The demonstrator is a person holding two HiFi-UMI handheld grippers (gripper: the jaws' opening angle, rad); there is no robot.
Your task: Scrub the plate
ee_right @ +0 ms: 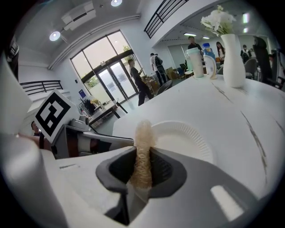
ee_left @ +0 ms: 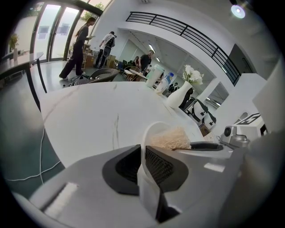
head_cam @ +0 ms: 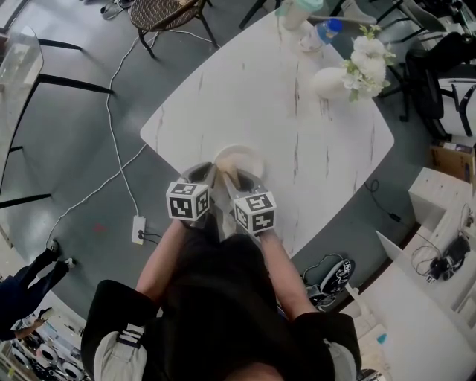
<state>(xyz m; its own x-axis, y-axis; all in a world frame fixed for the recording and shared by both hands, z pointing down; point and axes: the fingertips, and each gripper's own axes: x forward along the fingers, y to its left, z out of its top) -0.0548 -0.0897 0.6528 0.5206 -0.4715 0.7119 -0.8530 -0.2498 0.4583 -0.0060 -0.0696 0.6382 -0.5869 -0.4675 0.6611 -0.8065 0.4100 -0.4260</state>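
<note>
A white paper plate lies near the table's front edge. My left gripper is shut on the plate's rim, the thin edge pinched between its pads. My right gripper is shut on a beige fibrous scrubber, held upright over the near edge of the plate. In the left gripper view the scrubber rests against the plate's inner face. In the head view both grippers, the left gripper and the right gripper, sit side by side at the plate's near edge.
The round white marbled table carries a white vase with flowers, a cup and a bottle at its far side. A wicker chair and a floor cable with power strip lie left. People stand in the background.
</note>
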